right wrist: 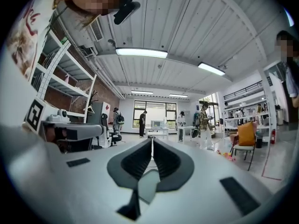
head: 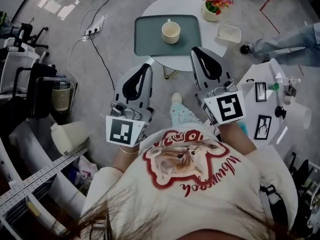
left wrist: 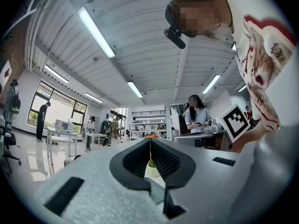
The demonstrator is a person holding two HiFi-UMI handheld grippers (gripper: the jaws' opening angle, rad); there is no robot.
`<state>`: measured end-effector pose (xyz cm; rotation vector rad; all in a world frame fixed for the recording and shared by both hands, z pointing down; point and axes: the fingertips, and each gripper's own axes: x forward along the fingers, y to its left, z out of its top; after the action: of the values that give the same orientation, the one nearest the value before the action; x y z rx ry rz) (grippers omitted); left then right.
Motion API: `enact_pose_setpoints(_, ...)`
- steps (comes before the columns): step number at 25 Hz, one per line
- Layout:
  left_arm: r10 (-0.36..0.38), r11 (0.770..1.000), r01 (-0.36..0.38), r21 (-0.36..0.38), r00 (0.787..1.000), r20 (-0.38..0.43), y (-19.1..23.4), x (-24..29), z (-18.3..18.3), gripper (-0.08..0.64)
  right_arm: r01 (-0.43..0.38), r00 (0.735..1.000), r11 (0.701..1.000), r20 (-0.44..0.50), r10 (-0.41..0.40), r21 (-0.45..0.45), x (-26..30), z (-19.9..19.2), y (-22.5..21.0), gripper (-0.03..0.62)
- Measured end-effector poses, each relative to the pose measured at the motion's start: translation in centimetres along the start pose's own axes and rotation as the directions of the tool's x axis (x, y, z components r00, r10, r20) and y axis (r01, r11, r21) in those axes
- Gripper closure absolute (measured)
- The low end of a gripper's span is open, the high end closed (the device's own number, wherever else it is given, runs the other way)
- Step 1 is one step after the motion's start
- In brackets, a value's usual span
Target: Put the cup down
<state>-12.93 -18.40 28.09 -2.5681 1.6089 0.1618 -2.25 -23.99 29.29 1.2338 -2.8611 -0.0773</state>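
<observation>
Risk: a careless forward swing over the near edge of the table (head: 150,9), clipping the tray (head: 145,39) and tipping the cup (head: 170,32).

Table round, white, smooth. Tray flat, grey-green, round-cornered, reaching that near edge. Left gripper (head: 148,65) and right gripper (head: 195,50) close to the chest, black ribbed jaws pressed together, empty. Cup cream, glossy, upright mid-tray, seemingly set down already.

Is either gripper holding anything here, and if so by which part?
Nothing is held. The left gripper and right gripper both have their jaws together with nothing between them; the cup stands on the tray, apart from both.
</observation>
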Motion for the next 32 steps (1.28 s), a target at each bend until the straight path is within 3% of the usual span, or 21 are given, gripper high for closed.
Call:
enact_pose_setpoints(8, 0.001, 1.000, -0.001, -0.005, 1.000, 0.001, -2.6, -8.3, 1.0, 0.545, 0.025, 0.999, 1.000, 0.033, -0.025, -0.004, -5.6, 1.2, 6.0, 0.557)
enact_pose_setpoints(18, -0.058, 0.998, 0.058, -0.001, 0.998, 0.017, -8.7, -15.8, 2.7, 0.545, 0.084, 0.995, 0.996, 0.058, -0.083, -0.012, -14.9, 2.4, 11.2, 0.557)
enact_pose_setpoints(25, -0.090, 0.996, 0.090, 0.011, 0.996, 0.025, -12.6, -19.3, 4.2, 0.545, 0.112, 0.992, 0.994, 0.066, -0.111, -0.006, -20.2, 3.3, 13.0, 0.557)
enact_pose_setpoints(32, -0.073, 0.997, 0.073, 0.023, 0.997, 0.032, -15.9, -21.0, 5.8, 0.545, 0.089, 0.994, 0.996, 0.070, -0.089, -0.003, -24.4, 4.3, 13.7, 0.557)
